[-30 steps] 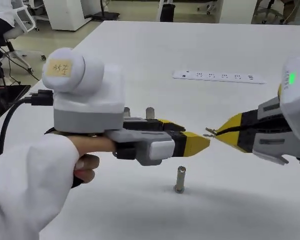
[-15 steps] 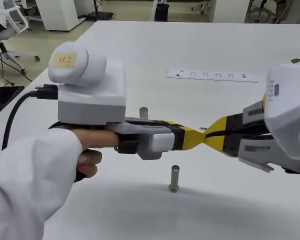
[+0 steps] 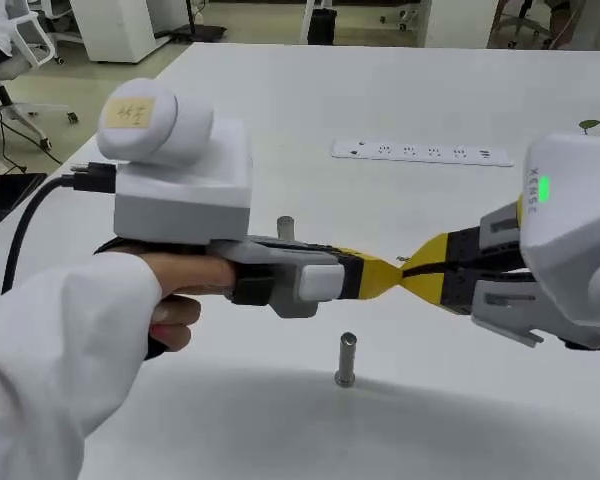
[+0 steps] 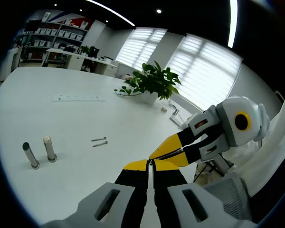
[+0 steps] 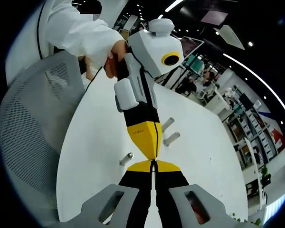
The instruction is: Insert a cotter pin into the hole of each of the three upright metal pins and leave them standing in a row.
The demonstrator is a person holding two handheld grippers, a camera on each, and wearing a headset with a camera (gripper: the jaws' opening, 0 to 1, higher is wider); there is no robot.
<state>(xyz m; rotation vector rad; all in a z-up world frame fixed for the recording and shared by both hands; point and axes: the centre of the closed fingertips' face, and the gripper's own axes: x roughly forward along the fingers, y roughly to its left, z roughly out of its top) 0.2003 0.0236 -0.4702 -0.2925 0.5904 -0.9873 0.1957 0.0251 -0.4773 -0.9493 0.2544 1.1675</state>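
Observation:
My left gripper (image 3: 392,276) and right gripper (image 3: 408,274) meet tip to tip above the table, both with jaws closed. A thin cotter pin (image 3: 405,261) sticks out at the meeting point, pinched by the right gripper; the left tips press against it. One upright metal pin (image 3: 346,359) stands on the table just below the tips, and another (image 3: 286,228) peeks out behind the left gripper. In the left gripper view two metal pins (image 4: 29,155) (image 4: 49,148) stand side by side, with two loose cotter pins (image 4: 99,141) lying past them. The right gripper view has three metal pins (image 5: 126,159) (image 5: 172,138) (image 5: 167,125).
A white power strip (image 3: 420,153) lies on the table's far side. A potted plant (image 4: 149,85) stands at a far table edge. A mesh office chair (image 5: 28,137) is beside the table. A person's white sleeve (image 3: 50,370) fills the near left.
The two grippers have closed the gap between them and now touch tip to tip. The right gripper moved left with the cotter pin.

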